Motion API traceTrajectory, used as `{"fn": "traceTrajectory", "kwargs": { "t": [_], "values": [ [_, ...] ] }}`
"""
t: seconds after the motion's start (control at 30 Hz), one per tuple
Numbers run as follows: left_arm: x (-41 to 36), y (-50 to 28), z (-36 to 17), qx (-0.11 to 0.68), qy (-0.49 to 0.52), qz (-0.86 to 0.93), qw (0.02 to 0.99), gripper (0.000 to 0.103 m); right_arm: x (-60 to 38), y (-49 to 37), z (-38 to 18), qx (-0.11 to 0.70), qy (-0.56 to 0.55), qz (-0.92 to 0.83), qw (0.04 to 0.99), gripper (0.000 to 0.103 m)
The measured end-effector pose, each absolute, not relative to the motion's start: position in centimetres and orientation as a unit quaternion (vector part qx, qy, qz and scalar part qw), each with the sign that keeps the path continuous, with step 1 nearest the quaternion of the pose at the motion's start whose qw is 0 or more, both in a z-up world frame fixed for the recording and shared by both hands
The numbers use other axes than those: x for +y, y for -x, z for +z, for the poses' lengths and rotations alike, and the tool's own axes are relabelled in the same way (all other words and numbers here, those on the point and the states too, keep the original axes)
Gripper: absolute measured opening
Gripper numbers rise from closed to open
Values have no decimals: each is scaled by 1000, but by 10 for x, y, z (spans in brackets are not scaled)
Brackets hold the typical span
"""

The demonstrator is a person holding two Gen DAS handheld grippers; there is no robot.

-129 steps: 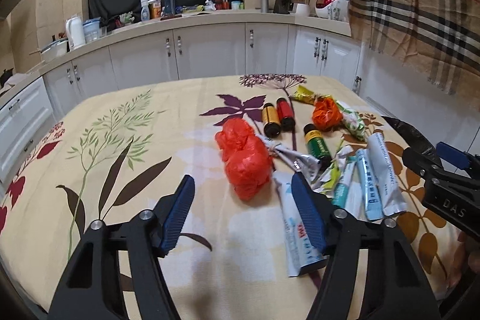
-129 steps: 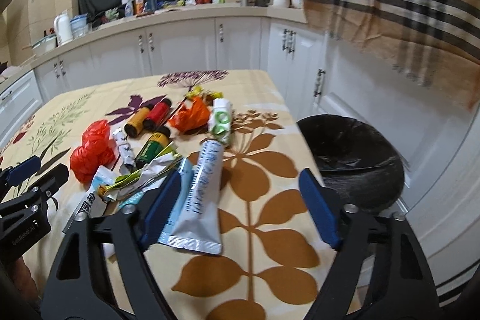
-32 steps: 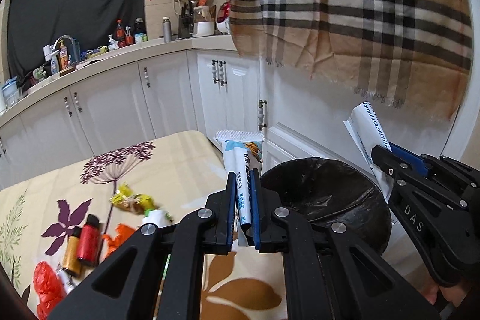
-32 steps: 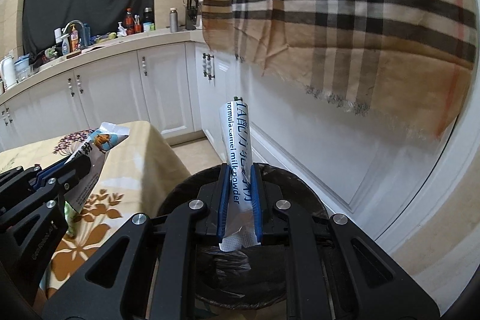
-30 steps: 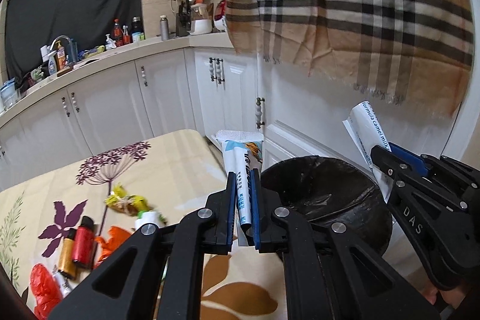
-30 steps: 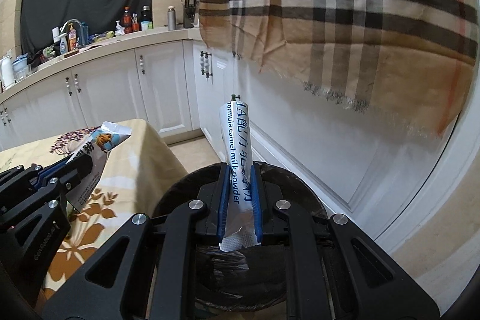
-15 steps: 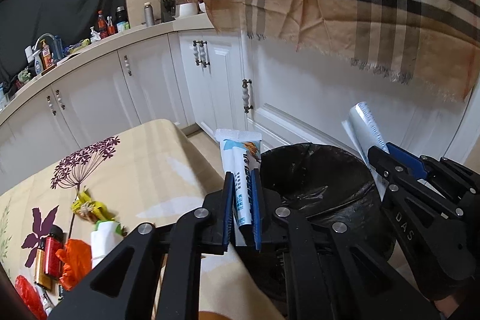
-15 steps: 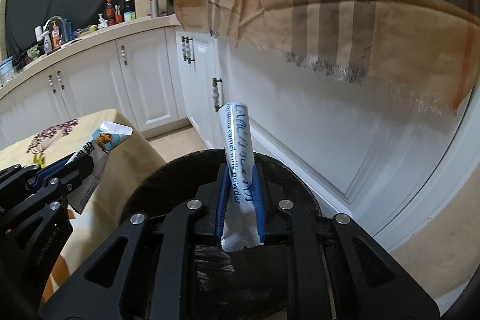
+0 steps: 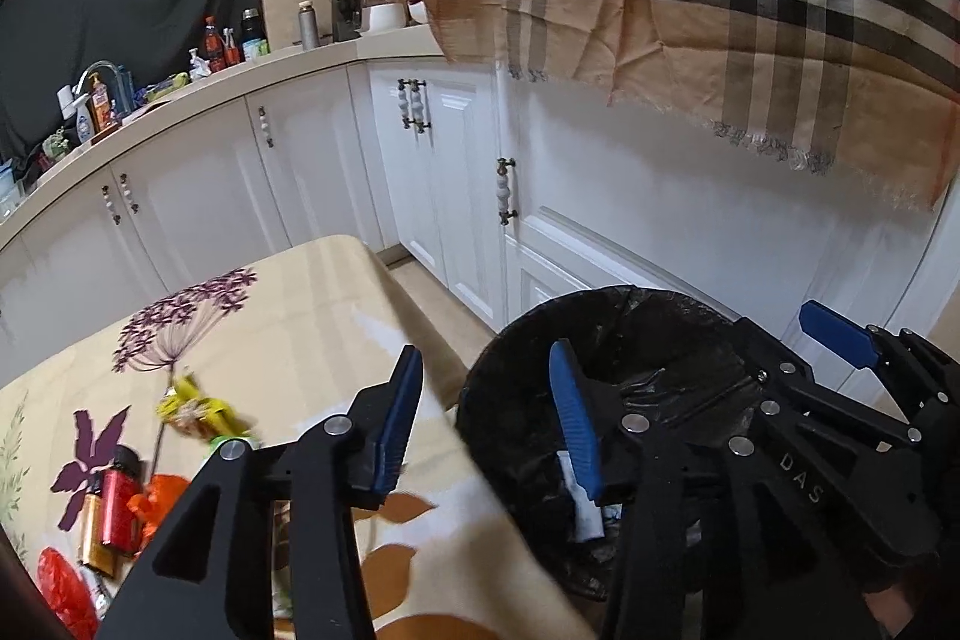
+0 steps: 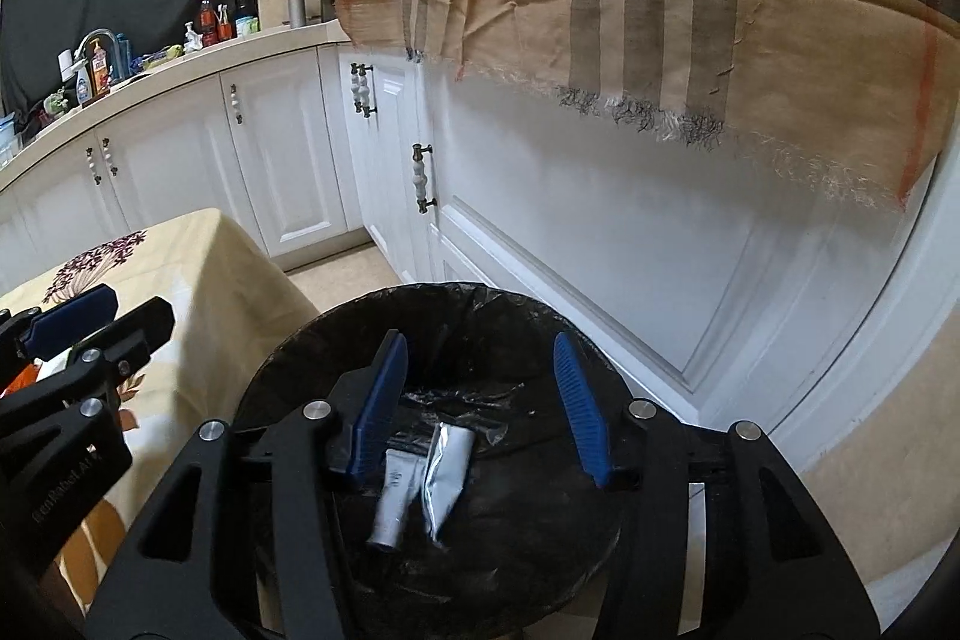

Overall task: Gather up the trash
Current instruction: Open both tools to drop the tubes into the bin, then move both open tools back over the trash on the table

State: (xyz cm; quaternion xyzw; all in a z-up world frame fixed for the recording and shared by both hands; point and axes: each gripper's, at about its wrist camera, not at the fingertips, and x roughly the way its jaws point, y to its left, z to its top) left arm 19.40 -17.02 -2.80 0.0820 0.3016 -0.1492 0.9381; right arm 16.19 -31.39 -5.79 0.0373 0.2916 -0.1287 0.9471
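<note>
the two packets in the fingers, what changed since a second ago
Both were let go. The left gripper and right gripper are opening with nothing between the fingers, and the white tube and silver sachet now lie in the black-lined bin. Both grippers still hang over the bin. The trash left on the table has not moved.

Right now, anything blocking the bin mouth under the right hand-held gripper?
Nothing visible. The bin mouth is uncovered below the right hand-held gripper, whose jaws are opening with nothing between them. Two packets lie on the liner at the bottom, well below the rim.
</note>
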Motion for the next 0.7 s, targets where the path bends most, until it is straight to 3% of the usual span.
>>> {"fn": "traceTrajectory", "kwargs": {
  "t": [0.7],
  "values": [
    [-42,-124,-12,295,-58,-53,952,48,-213,-111,-31,294,-33,-30,955,50]
  ]
}}
